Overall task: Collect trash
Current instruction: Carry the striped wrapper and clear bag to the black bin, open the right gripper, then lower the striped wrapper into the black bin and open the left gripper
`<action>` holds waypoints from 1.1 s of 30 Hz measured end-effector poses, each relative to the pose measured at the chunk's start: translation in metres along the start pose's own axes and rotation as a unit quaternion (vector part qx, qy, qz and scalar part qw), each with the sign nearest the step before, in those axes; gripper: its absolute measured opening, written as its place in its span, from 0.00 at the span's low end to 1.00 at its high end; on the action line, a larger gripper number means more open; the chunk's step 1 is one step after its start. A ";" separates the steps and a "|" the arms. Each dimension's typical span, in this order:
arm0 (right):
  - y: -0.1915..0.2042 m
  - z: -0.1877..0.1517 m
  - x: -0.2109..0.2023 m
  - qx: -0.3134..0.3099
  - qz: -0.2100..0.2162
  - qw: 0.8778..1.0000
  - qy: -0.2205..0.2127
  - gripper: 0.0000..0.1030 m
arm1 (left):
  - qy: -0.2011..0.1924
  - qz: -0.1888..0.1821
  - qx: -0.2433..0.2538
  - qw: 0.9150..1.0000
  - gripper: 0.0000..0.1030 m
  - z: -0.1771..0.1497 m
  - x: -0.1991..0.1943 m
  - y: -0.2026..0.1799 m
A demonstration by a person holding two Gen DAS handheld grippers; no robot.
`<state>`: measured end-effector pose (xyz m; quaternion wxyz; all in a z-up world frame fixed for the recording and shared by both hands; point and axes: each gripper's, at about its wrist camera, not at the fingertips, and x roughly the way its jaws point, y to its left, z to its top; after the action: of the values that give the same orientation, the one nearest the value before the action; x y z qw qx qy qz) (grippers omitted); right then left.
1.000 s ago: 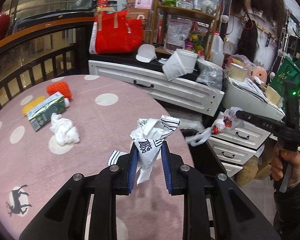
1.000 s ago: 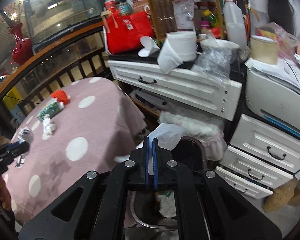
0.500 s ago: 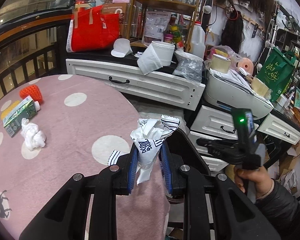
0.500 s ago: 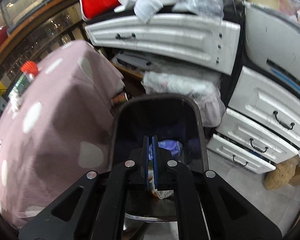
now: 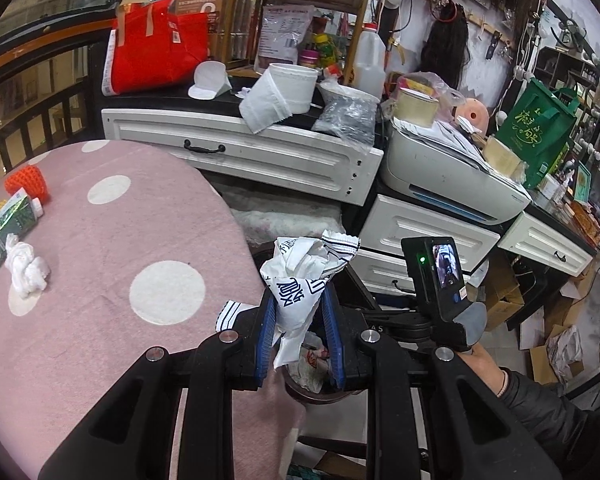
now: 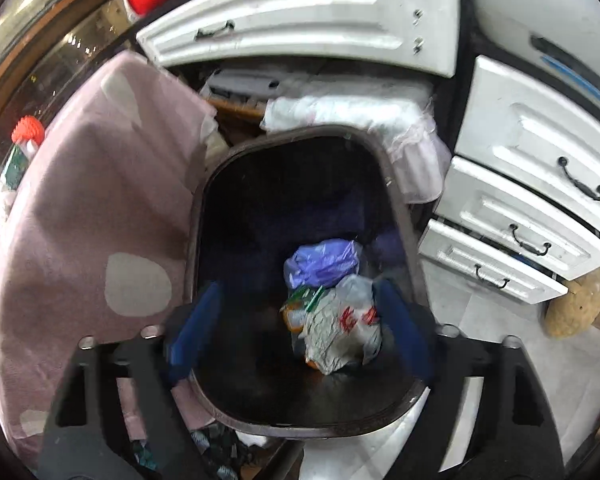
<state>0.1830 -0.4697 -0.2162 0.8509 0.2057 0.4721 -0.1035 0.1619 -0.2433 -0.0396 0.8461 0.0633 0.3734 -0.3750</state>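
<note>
We hold the left gripper (image 5: 300, 322) clamped on a crumpled white paper wrapper with dark blue printed characters (image 5: 300, 280), its blue pads pressing the wrapper from both sides, at the edge of the round table under a pink cloth with white dots (image 5: 112, 264). The wrapper sticks up above the fingertips and a loose flap hangs down between them. Past the fingers, in the left wrist view, part of the dark bin's mouth shows, with crumpled paper inside.

Our right gripper (image 6: 300, 332) points steeply down over the dark oval trash bin (image 6: 396, 208), which stands on the floor between the draped table and the white chest of drawers with black handles (image 6: 512, 216). Its jaws are opening, the blue pads blurred and wide apart, with nothing pressed between them. At the bottom of the bin lie a crumpled purple plastic bag (image 6: 322, 262), a white plastic bag with red print (image 6: 344, 324) and a small carton with orange and green print (image 6: 298, 312), close together.

On the tabletop, well apart from the held wrapper, a wad of white tissue (image 5: 26, 268) lies beside a green and white drink carton (image 5: 6, 226), with an orange knitted piece (image 5: 26, 184) just beyond the carton. In the left wrist view the right hand (image 5: 484, 360) grips the handle of its device, whose small lit screen (image 5: 446, 266) faces us.
</note>
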 end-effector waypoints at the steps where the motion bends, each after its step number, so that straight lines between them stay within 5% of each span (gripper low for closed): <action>1: -0.001 0.001 -0.001 0.001 0.000 1.000 0.000 0.79 | 0.001 -0.002 0.002 1.000 0.23 0.000 0.001 -0.002; 19: -0.035 0.008 -0.077 0.035 -0.021 0.996 -0.078 0.80 | 0.043 -0.063 0.009 0.997 0.23 -0.006 0.039 -0.045; 33: -0.061 0.004 -0.111 0.062 -0.042 0.991 -0.111 0.81 | 0.094 -0.047 0.039 0.994 0.23 -0.012 0.099 -0.067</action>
<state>0.1046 -0.5276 -0.1358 0.8786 0.2251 0.3758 -0.1902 0.1523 -0.3445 -0.1037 0.7858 0.1138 0.4388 -0.4208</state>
